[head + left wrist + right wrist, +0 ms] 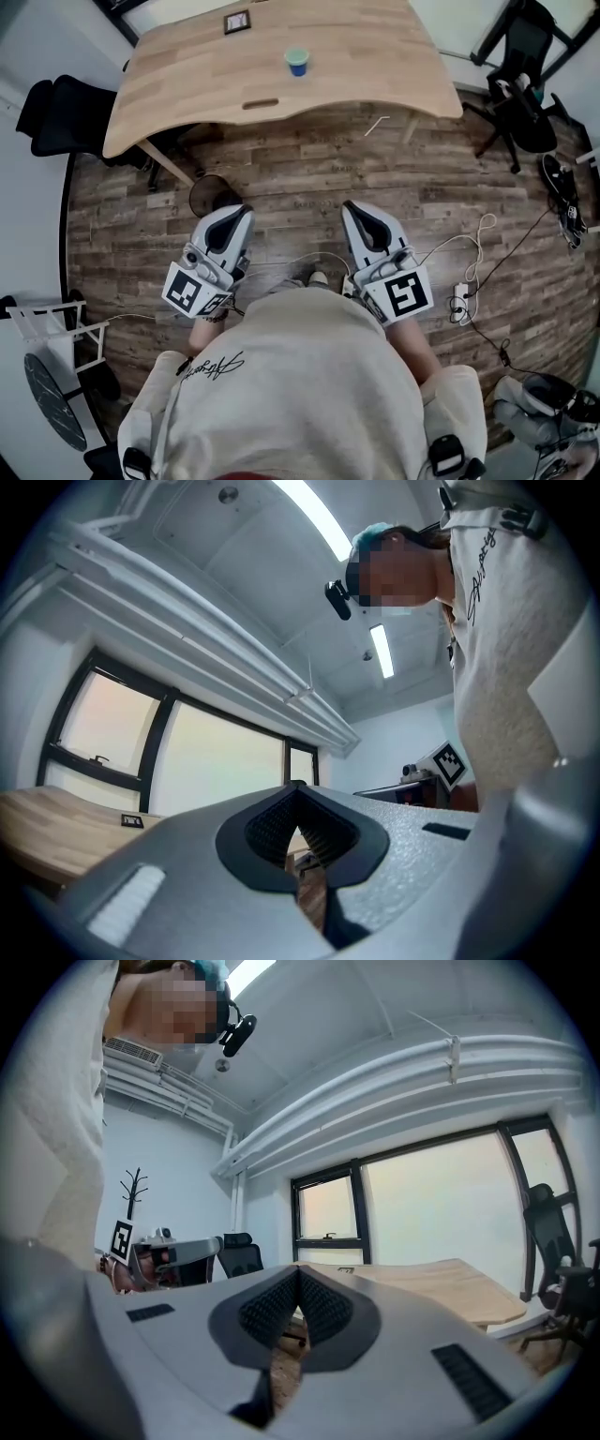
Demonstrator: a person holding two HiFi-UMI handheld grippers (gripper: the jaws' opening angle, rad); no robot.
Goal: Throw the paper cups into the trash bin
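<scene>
A blue paper cup with a green top [297,62] stands upright near the middle of the wooden table [375,56], far ahead of both grippers. A dark round trash bin [213,194] sits on the floor by the table's front edge, just beyond my left gripper [238,211]. That gripper is held close to the body, shut and empty; in its own view the left gripper's [295,789] pads meet with nothing between them. My right gripper [355,207] is also held low, level with the left one. The right gripper [298,1271] is shut and empty too.
A small black-framed item [237,22] lies at the table's far side. Black office chairs stand at the left [56,112] and right [525,66]. Cables and a power strip [461,292] lie on the wood floor at the right. A white rack [47,328] stands at lower left.
</scene>
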